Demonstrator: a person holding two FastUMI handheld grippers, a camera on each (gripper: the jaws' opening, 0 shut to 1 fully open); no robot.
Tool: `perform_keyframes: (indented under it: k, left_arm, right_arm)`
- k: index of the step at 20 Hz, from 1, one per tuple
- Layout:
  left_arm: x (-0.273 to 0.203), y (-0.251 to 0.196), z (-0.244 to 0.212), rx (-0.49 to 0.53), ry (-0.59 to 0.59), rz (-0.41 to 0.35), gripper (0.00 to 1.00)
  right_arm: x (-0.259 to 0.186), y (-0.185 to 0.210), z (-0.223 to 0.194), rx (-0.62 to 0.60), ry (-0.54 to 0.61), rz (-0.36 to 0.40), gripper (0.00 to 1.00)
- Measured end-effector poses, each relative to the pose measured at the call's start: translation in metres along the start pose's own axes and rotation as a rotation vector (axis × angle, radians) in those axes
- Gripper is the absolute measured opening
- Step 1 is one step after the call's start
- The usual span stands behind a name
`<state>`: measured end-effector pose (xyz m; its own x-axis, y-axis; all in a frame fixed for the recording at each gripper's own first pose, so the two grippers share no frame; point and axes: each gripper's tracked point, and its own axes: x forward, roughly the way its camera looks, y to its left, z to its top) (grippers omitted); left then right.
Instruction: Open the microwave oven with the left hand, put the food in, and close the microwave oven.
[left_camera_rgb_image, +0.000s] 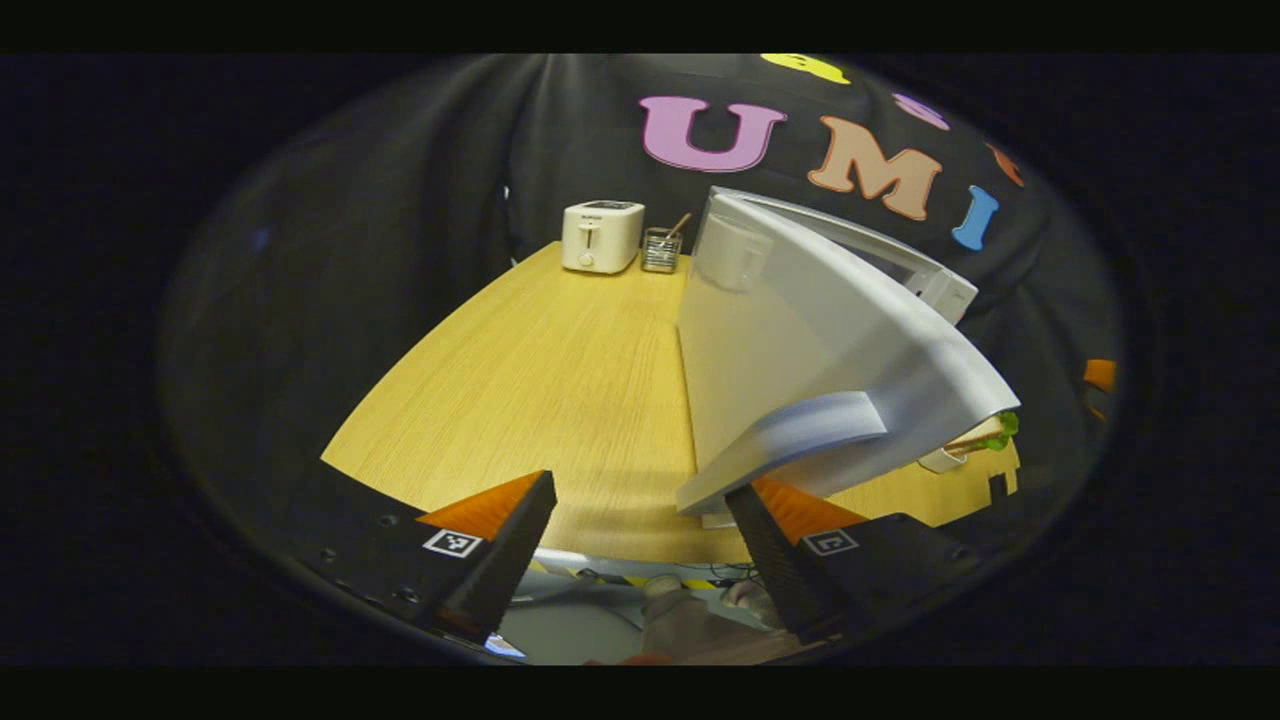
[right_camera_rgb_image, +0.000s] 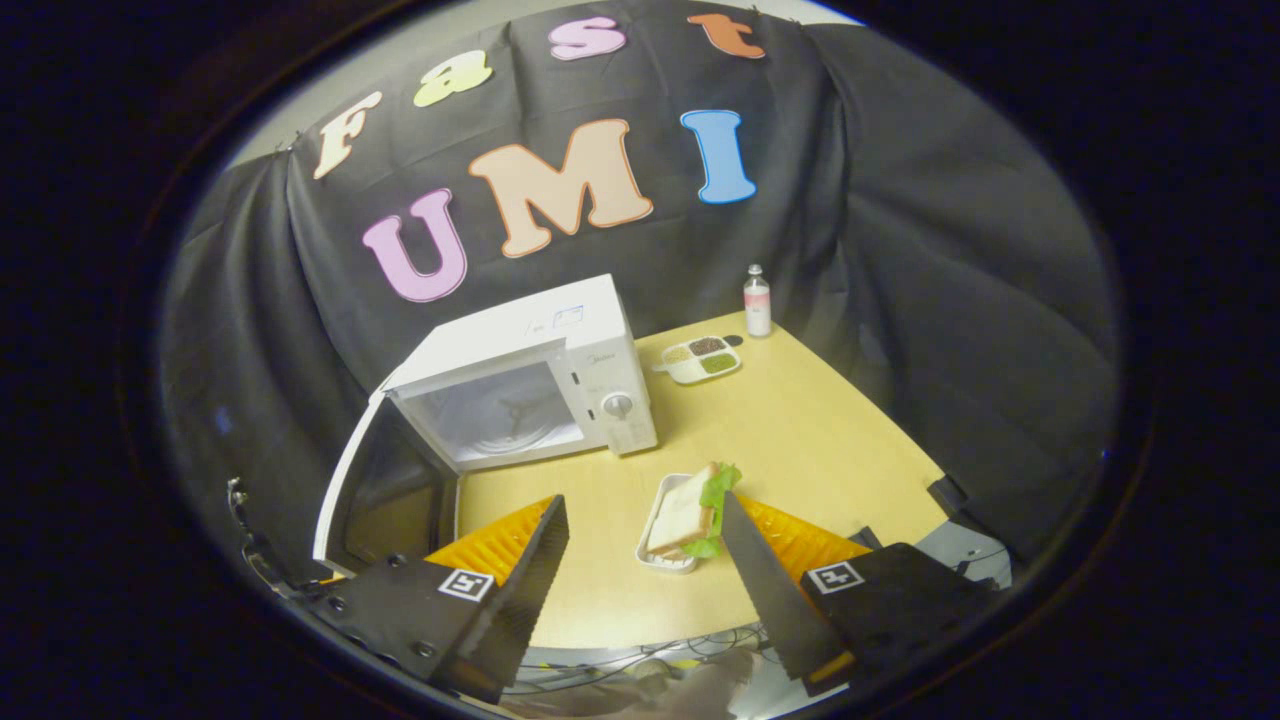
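firstly, left gripper view: left tongs (left_camera_rgb_image: 640, 520) spread apart, nothing between the fingers; the right-hand finger sits just beside the lower corner of the white microwave door (left_camera_rgb_image: 800, 370), contact not certain. the door stands swung out over the pale wooden worktop (left_camera_rgb_image: 540, 380). at the far edge of the worktop, a white two-slot toaster (left_camera_rgb_image: 600, 236) with a small wire-mesh holder (left_camera_rgb_image: 661, 250) just beside it, a wooden stick leaning out of the holder. past the door's right edge, a corner of the sandwich with green lettuce (left_camera_rgb_image: 990, 432) on a white tray.

next, right gripper view: right tongs (right_camera_rgb_image: 640, 540) spread apart, holding nothing, above the near edge of the worktop (right_camera_rgb_image: 820, 430). white boxy microwave oven (right_camera_rgb_image: 530, 370) at the left rear, door (right_camera_rgb_image: 385, 490) open to the left, glass turntable visible in the cavity, round dial on the control panel. the sandwich (right_camera_rgb_image: 690, 512), white bread with lettuce, lies on a small white rectangular tray (right_camera_rgb_image: 655, 545) in front of the oven, outside it, just ahead of the right-hand finger. farther back, a white divided dish of seasonings (right_camera_rgb_image: 700, 358) and a small clear bottle with a pink label (right_camera_rgb_image: 757, 300).
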<state>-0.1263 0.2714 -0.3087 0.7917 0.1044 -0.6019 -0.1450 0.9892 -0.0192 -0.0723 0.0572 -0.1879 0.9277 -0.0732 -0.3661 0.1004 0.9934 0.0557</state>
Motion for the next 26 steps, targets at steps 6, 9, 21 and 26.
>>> perform_keyframes:
  k: [6,9,21,26]
  left_arm:
    - [-0.011,0.044,0.005,0.024,-0.029,0.108,1.0]
    - [-0.015,0.078,0.006,0.019,-0.031,0.203,1.0]
    - [-0.091,0.098,0.058,-0.138,-0.211,0.597,0.99]
    - [-0.125,0.056,0.085,-0.249,-0.328,0.662,0.98]
  right_arm:
    - [0.023,-0.006,0.005,-0.004,0.018,-0.025,0.97]
    - [0.041,-0.016,0.004,-0.018,0.052,-0.039,0.98]
    - [0.141,-0.061,-0.062,0.052,0.51,0.085,0.98]
    - [0.159,-0.074,-0.099,0.064,0.715,0.146,0.99]
